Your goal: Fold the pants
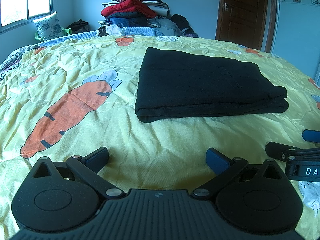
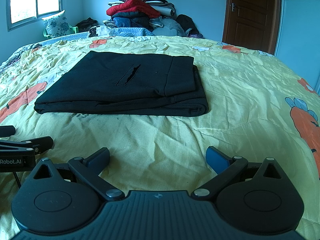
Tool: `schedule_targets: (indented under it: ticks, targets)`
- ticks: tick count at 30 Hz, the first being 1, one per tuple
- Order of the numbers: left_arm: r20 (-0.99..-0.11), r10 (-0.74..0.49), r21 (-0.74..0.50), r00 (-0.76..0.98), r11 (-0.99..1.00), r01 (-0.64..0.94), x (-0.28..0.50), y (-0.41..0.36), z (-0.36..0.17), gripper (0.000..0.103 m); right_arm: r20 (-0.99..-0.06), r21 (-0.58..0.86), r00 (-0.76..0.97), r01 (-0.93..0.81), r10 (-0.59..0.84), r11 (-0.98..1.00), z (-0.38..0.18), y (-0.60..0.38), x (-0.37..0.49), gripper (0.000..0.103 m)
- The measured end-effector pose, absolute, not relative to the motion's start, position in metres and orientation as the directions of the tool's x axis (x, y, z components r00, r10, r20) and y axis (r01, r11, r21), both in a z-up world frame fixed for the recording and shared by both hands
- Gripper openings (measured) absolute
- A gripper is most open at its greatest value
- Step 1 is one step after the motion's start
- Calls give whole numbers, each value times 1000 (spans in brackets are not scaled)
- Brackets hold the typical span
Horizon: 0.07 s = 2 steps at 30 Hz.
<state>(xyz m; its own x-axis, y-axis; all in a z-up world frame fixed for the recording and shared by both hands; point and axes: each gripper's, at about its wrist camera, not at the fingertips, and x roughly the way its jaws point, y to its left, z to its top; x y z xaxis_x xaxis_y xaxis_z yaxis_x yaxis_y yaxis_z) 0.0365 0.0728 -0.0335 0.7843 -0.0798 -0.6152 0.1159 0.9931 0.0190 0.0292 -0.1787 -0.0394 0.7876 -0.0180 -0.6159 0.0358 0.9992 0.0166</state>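
Note:
Black pants (image 1: 204, 84) lie folded into a flat rectangle on the yellow carrot-print bedspread (image 1: 80, 64). They also show in the right wrist view (image 2: 128, 84), with a pocket slit on top. My left gripper (image 1: 158, 160) is open and empty, low over the bedspread in front of the pants. My right gripper (image 2: 158, 160) is open and empty, beside the left one and also in front of the pants. The right gripper's fingers (image 1: 280, 152) show at the right edge of the left wrist view. The left gripper's fingers (image 2: 40, 143) show at the left edge of the right wrist view.
A tall pile of folded clothes and quilts (image 1: 136, 8) stands at the far end of the bed. A floral pillow (image 1: 50, 26) leans under the window (image 1: 24, 0). A brown door (image 1: 244, 12) is at the back right.

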Motion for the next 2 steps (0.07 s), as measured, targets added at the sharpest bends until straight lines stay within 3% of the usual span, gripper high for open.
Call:
schedule_targets:
  ticks: [2]
  targets:
    - [-615, -79, 20, 784, 993, 116, 36, 72, -33, 103, -616, 17, 788, 36, -18, 999, -39, -179, 29, 103]
